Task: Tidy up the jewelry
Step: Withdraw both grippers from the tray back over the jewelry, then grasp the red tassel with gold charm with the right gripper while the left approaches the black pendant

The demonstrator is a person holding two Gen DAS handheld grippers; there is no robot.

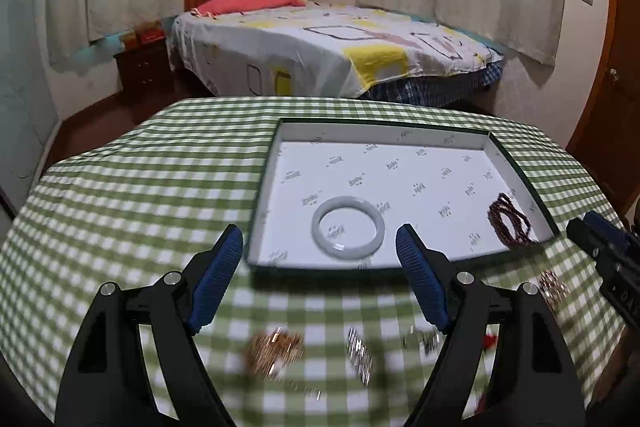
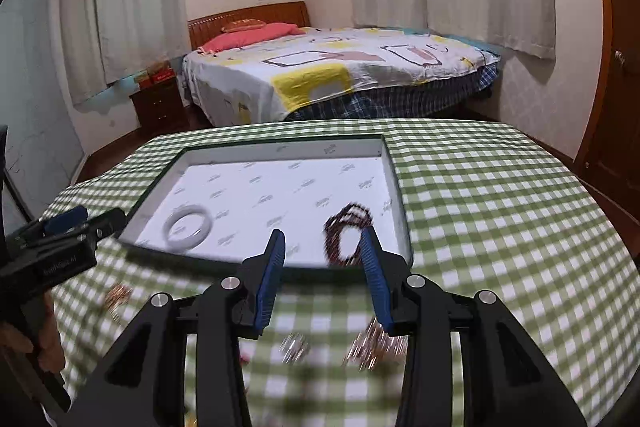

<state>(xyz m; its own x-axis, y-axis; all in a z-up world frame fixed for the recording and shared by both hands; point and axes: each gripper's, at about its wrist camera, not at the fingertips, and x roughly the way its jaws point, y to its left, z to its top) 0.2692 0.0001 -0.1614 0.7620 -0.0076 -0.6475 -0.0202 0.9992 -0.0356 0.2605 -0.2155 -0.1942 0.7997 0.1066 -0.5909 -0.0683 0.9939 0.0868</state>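
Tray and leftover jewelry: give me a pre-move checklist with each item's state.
1. Left gripper empty and open: ok.
2. Right gripper empty, nothing pinched: ok.
3. White bangle lying flat inside the tray: ok.
4. Dark bead bracelet inside the tray, near its corner: ok.
5. All jewelry in the tray: not ok; gold pieces and silver pieces remain on the checked cloth.
6. What each loose piece is: cannot tell, blurred.

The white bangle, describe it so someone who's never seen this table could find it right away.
On the green checked tablecloth lies a shallow white-lined tray. The white bangle lies flat inside it, near the front edge on the left side. It is one smooth, pale, solid ring, unlike the dark red beaded string at the tray's right.
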